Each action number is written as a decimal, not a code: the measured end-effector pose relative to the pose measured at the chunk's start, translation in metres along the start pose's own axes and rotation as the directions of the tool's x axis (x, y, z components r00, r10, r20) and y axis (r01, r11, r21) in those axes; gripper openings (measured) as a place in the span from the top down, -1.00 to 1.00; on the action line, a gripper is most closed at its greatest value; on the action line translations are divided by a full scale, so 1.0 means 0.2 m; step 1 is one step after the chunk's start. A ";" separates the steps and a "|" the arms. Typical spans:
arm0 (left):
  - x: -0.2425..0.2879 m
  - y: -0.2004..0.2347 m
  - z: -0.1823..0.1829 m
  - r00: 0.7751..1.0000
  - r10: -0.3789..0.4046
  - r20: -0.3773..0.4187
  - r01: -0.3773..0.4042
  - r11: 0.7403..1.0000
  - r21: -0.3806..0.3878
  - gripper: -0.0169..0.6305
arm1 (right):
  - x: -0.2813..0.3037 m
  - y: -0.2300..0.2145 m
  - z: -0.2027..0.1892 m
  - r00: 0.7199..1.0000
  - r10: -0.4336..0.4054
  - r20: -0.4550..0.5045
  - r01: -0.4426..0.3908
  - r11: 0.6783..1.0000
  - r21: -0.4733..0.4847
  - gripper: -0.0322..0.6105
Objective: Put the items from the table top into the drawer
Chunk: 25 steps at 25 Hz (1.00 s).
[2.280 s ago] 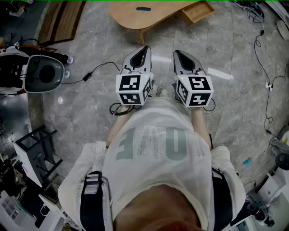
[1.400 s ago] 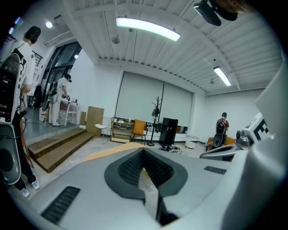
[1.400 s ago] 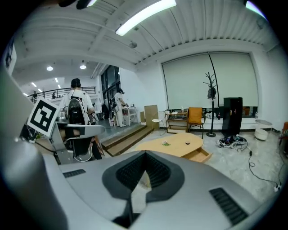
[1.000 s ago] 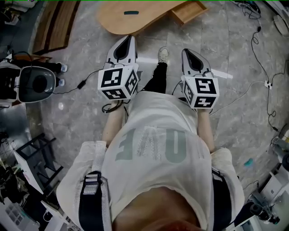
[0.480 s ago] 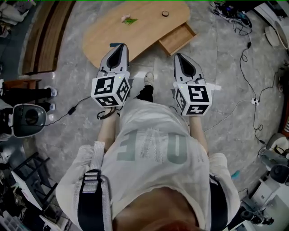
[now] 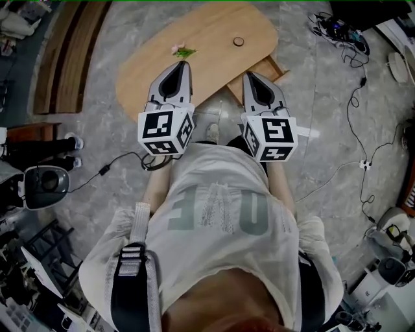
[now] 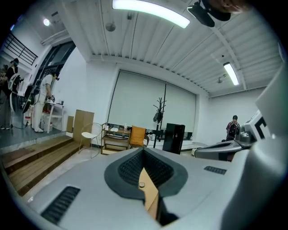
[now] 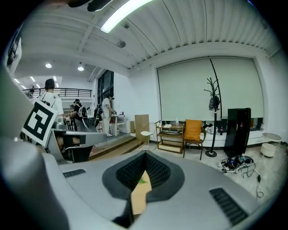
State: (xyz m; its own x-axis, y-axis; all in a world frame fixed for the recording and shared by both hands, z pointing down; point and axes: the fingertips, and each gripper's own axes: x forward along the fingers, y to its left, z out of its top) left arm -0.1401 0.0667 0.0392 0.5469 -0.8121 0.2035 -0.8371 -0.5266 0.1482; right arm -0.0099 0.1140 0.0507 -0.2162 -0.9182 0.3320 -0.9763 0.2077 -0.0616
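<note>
left claw [image 6: 183,63], right claw [image 6: 249,75] before table [image 6: 139,81]; sprig [image 6: 183,50], round piece [image 6: 238,41] on top; drawer [image 6: 275,67] open

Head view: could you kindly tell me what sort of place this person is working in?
Probably a robotics lab or workshop: cables trail across the stone floor, and machines crowd its edges around a low wooden table.

Bright ceiling strip lights [image 7: 150,11]; fisheye edges.

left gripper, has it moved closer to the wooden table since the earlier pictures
Yes. The left gripper has come forward toward the wooden table: earlier floor lay between them, now its tip overlaps the table's near edge.
</note>
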 end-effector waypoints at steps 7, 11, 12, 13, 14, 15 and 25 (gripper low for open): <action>0.18 -0.08 -0.03 0.996 0.050 -0.068 -0.047 0.998 0.048 0.92 | 0.14 -0.12 0.00 0.995 0.094 -0.029 -0.093 0.995 0.025 0.89; 0.24 -0.11 0.00 0.991 0.119 -0.058 -0.119 0.993 -0.008 0.92 | 0.20 -0.17 0.05 0.984 0.176 -0.041 -0.177 0.984 -0.013 0.89; 0.25 -0.13 -0.01 0.990 0.128 -0.066 -0.129 0.992 -0.003 0.92 | 0.20 -0.18 0.05 0.980 0.191 -0.048 -0.192 0.981 -0.019 0.89; 0.25 -0.15 -0.02 0.989 0.128 -0.076 -0.129 0.992 0.002 0.92 | 0.22 -0.19 0.05 0.978 0.202 -0.054 -0.203 0.979 -0.026 0.89; 0.27 -0.17 -0.03 0.989 0.123 -0.084 -0.124 0.992 0.002 0.92 | 0.23 -0.20 0.05 0.976 0.208 -0.057 -0.210 0.977 -0.034 0.89; 0.28 -0.17 -0.03 0.989 0.121 -0.084 -0.122 0.993 -0.006 0.92 | 0.25 -0.21 0.05 0.975 0.213 -0.058 -0.216 0.976 -0.038 0.89; 0.37 -0.16 -0.02 0.991 0.124 -0.043 -0.126 0.990 -0.055 0.92 | 0.33 -0.31 0.08 0.969 0.246 -0.030 -0.247 0.969 -0.029 0.89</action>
State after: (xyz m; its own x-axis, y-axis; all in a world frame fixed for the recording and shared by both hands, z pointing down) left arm -0.0718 0.0243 0.0533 0.4391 -0.8595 0.2615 -0.8973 -0.4054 0.1745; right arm 0.0364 0.0354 0.0611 -0.4494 -0.8284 0.3343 -0.8918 0.4377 -0.1141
